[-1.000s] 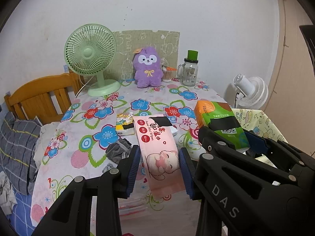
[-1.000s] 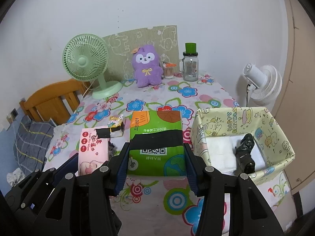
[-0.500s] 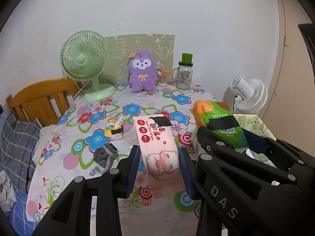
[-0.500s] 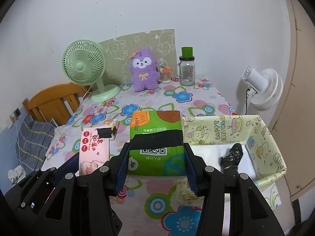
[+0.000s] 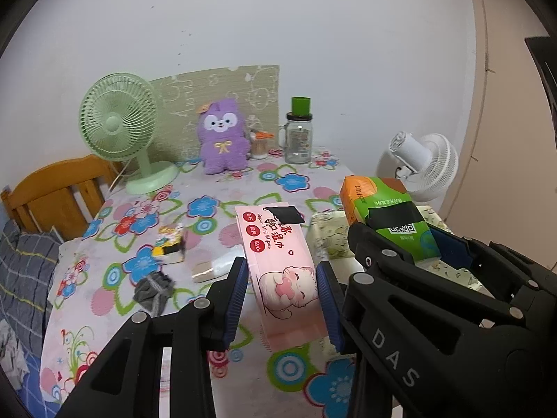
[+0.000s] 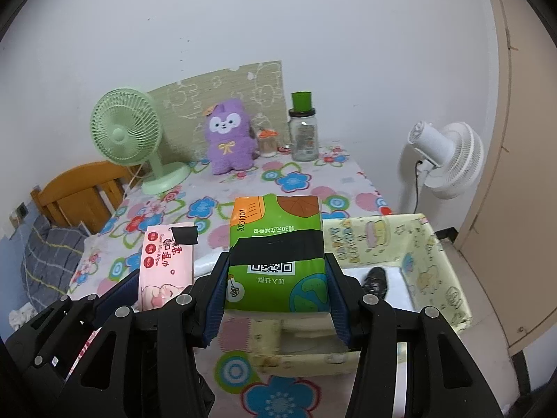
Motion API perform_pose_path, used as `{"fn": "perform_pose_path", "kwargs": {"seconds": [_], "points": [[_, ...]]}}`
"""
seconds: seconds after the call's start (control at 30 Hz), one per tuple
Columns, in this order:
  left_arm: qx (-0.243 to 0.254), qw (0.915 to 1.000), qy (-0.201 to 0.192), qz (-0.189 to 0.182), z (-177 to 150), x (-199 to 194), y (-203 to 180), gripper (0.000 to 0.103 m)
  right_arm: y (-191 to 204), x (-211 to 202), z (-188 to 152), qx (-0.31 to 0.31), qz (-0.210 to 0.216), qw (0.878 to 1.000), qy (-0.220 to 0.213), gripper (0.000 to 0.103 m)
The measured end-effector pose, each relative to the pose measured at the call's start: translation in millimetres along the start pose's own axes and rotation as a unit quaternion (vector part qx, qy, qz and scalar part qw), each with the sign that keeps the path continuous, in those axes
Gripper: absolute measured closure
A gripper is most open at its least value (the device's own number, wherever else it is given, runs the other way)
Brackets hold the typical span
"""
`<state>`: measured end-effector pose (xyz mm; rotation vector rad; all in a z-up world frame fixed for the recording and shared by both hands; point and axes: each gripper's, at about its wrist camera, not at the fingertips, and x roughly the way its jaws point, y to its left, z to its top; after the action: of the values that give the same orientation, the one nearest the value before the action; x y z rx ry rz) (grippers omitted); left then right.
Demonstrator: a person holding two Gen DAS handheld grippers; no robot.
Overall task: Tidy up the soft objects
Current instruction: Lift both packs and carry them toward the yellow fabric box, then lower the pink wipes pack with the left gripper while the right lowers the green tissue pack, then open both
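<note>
two grippers, each clamped on one soft pack, both held above the flowered tablecloth (image 5: 149, 223).
left gripper (image 5: 282, 292): blue pads pressed on the sides of a pink wipes pack (image 5: 278, 254), centre of the left wrist view, black tape patch at its far end.
right gripper (image 6: 275, 299): pads closed on a green tissue pack (image 6: 276, 254), centre of the right wrist view, black band across its middle.
yellow fabric bin (image 6: 431, 264), lower right of that view, just beyond the green pack; holds something white and a dark item, possibly a sock.
grey cloth bundle (image 5: 153, 291) and small yellow packet (image 5: 169, 247), left of centre on the cloth.
purple plush (image 5: 222, 137), green fan (image 5: 118, 125), glass jar (image 5: 298, 136) along the far edge; white fan (image 6: 442, 156) at right.
</note>
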<state>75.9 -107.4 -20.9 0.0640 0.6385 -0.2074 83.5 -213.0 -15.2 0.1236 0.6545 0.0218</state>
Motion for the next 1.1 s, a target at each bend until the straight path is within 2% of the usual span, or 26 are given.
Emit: {"fn": "perform_pose_path", "kwargs": {"seconds": [0.67,1.1], "points": [[0.034,0.9988,0.005,-0.036,15,28,-56,0.062,-60,9,9,0.017,-0.03,0.999,-0.004,0.049],[0.054,0.9956,0.028,-0.071,17,60,-86,0.061,-98,31,10,0.031,-0.049,0.998,0.013,0.049]]}}
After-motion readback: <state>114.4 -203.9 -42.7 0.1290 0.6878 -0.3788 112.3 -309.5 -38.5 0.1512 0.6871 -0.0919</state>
